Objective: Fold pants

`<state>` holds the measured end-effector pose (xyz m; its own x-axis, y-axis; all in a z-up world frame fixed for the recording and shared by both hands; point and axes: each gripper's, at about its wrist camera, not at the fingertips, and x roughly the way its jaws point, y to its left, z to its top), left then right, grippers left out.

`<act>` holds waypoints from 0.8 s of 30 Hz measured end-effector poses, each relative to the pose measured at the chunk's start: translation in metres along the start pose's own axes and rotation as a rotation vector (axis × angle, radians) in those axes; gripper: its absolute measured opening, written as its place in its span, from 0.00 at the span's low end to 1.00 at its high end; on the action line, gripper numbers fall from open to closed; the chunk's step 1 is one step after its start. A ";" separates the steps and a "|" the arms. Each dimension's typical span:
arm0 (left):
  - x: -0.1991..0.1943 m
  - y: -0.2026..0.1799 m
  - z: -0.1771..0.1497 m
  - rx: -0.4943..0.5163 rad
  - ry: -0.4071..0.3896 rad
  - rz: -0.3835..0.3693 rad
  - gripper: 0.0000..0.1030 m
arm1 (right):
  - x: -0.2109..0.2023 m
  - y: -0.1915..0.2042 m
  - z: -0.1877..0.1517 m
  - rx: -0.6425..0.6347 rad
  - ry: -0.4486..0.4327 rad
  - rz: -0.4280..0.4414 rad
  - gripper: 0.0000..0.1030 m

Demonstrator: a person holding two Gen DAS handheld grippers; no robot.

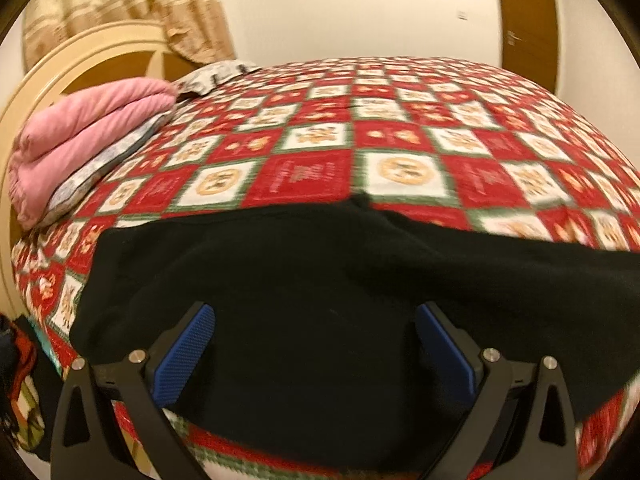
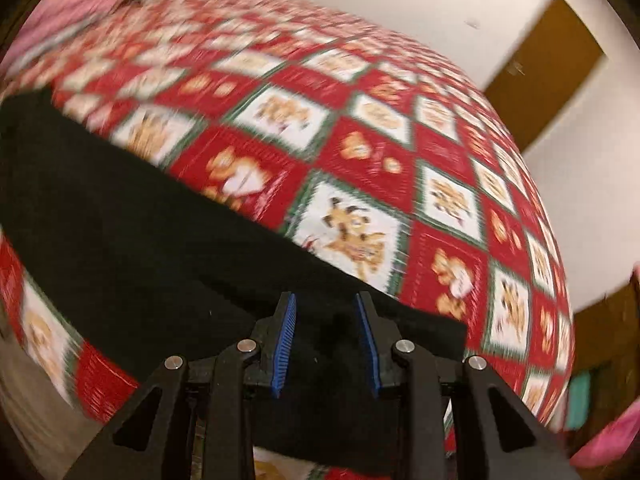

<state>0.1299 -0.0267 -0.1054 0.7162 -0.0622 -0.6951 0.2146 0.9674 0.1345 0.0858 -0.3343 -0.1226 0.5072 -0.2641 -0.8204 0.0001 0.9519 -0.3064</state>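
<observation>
Blue ribbed pads frame your view on both sides: your left gripper (image 1: pixel 314 326) is spread wide above the black fabric pants (image 1: pixel 320 288), holding nothing, while your right gripper (image 2: pixel 325 322) stands at a narrower gap with dark cloth between its pads; whether they pinch it, you cannot tell through the blur. The pants (image 2: pixel 132 248) lie flat along the near edge of the bed, directly under and ahead of both grippers, stretching leftward from your right one. Beyond them runs the red, white and green checkered quilt (image 1: pixel 360 140). At the far left a folded pink comforter (image 1: pixel 80 128) rests by the cream headboard (image 1: pixel 60 64), a beige curtain (image 1: pixel 132 0) behind.
</observation>
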 end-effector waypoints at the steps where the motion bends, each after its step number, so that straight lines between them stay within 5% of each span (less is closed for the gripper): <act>1: -0.002 -0.004 -0.003 0.023 -0.001 -0.012 1.00 | 0.002 0.000 -0.001 -0.010 0.012 0.036 0.31; 4: -0.002 -0.017 -0.011 0.083 0.018 -0.026 1.00 | 0.011 -0.002 -0.002 -0.054 0.062 0.157 0.31; 14: 0.002 -0.021 -0.014 0.052 0.062 -0.061 1.00 | 0.012 0.023 0.011 -0.328 0.076 0.208 0.30; 19: 0.003 -0.021 -0.016 0.035 0.072 -0.060 1.00 | 0.008 0.042 0.009 -0.419 0.092 0.167 0.08; 22: 0.003 -0.021 -0.016 0.040 0.070 -0.056 1.00 | 0.004 0.044 0.008 -0.365 0.065 0.112 0.07; 24: 0.003 -0.021 -0.016 0.038 0.070 -0.057 1.00 | -0.005 0.029 0.009 -0.210 0.001 0.102 0.07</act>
<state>0.1166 -0.0432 -0.1215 0.6541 -0.0980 -0.7500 0.2795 0.9527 0.1193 0.0915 -0.3039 -0.1232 0.4941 -0.1684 -0.8529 -0.2309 0.9204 -0.3155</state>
